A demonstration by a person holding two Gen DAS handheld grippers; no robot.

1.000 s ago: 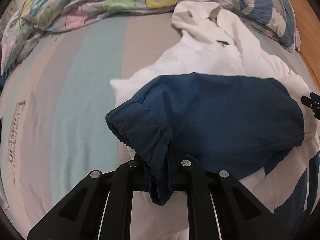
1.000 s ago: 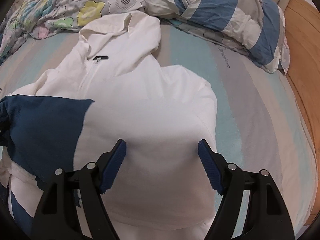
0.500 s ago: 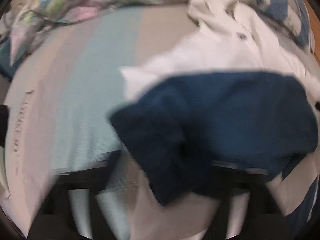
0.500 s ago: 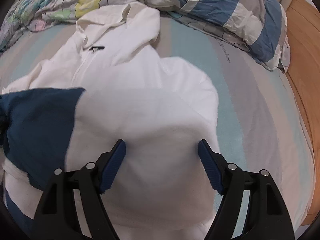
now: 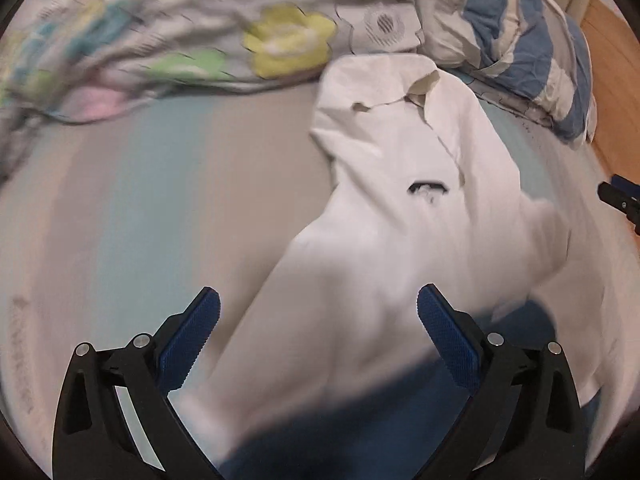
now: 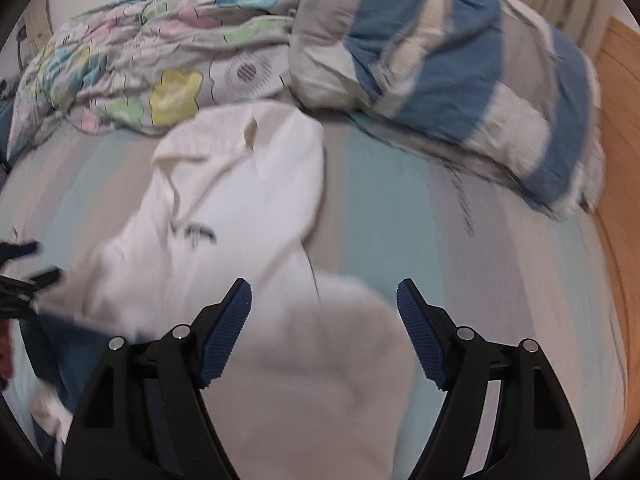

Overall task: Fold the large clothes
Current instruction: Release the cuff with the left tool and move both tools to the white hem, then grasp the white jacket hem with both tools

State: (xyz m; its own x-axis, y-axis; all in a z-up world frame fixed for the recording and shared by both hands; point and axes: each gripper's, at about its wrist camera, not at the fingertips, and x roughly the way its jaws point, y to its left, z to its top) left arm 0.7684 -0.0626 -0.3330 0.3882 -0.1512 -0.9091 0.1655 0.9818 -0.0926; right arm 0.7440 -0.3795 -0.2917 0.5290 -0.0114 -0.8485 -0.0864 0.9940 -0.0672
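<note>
My left gripper (image 5: 319, 318) was spread wide with nothing between its blue pads, hovering over the white-and-navy jacket (image 5: 400, 216). My right gripper (image 6: 324, 314) was likewise apart and empty above the white sleeve (image 6: 320, 360). The jacket lay on the striped bed sheet (image 6: 500, 300), hood toward the far floral quilt (image 5: 200, 40) and striped pillow (image 6: 440, 60).

Left tongs (image 5: 318, 306), right tongs (image 6: 324, 298): black frames, silver screws, ribbed blue pads.
</note>
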